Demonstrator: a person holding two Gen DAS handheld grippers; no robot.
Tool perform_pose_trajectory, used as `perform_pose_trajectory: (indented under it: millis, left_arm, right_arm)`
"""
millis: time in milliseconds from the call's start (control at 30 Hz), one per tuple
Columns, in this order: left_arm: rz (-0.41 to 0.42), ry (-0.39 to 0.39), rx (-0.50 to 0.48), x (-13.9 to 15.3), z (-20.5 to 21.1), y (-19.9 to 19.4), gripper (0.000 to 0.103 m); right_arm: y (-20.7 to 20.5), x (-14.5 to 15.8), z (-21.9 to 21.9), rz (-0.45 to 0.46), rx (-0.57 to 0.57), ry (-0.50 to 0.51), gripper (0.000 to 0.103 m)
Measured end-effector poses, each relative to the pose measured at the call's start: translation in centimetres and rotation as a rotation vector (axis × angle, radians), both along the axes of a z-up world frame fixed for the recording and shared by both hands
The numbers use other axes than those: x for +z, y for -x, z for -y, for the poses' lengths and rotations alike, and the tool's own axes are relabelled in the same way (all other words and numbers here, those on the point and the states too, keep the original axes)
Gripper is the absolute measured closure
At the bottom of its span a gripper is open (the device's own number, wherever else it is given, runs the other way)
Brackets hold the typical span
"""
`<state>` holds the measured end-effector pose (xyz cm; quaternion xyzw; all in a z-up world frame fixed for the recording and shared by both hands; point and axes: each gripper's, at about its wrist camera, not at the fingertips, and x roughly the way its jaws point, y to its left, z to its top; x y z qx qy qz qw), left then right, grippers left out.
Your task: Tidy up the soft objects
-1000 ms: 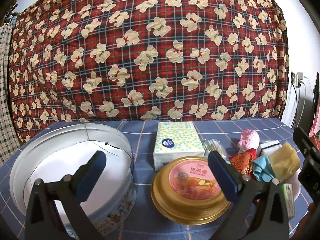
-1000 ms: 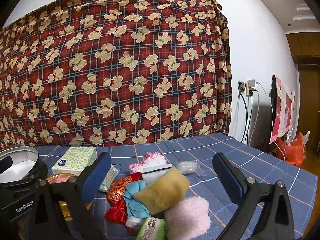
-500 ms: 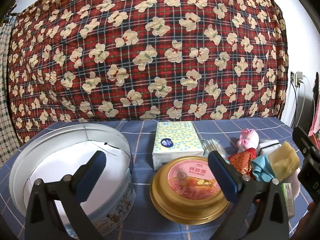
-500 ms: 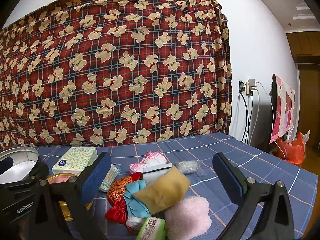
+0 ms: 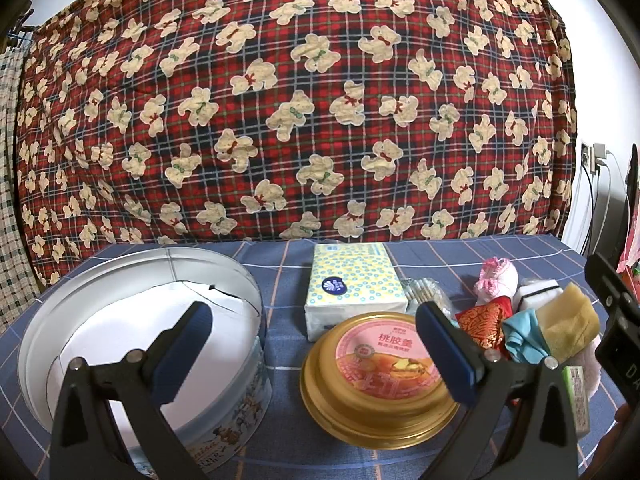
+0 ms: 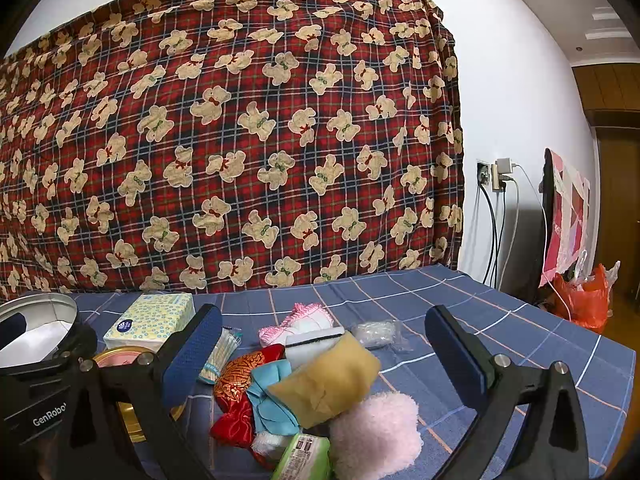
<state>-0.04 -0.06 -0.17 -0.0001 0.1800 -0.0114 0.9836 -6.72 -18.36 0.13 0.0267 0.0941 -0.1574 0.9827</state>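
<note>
A heap of soft things lies on the blue checked tablecloth [image 6: 460, 312]: a tan sponge [image 6: 326, 384], a pink fluffy pad [image 6: 374, 436], a teal cloth [image 6: 268, 390], a red and gold pouch [image 6: 236, 376], a pink knitted piece [image 6: 298, 320] and a white sponge [image 6: 312, 342]. My right gripper [image 6: 322, 354] hangs open just above and in front of the heap, nothing between its fingers. My left gripper [image 5: 312, 352] is open too, over the gap between an open round tin [image 5: 140, 344] and a gold lid [image 5: 376, 372]. The same tan sponge [image 5: 570, 326] shows at the right of the left wrist view.
A tissue pack [image 5: 354, 288] lies behind the gold lid, with a bag of cotton swabs [image 6: 220, 354] beside it. A green packet [image 6: 304, 458] sits at the heap's near edge, a clear plastic bag [image 6: 378, 332] behind it. A bear-print blanket [image 6: 240, 140] hangs behind.
</note>
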Motion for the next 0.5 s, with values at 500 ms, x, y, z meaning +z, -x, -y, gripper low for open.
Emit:
perform_pose_trajectory:
  millis: [500]
  left_arm:
    - [-0.010,-0.003,0.001,-0.21,0.11,0.00,0.000]
  right_arm:
    - [0.29,-0.13,0.92,0.003,-0.002,-0.012,0.000]
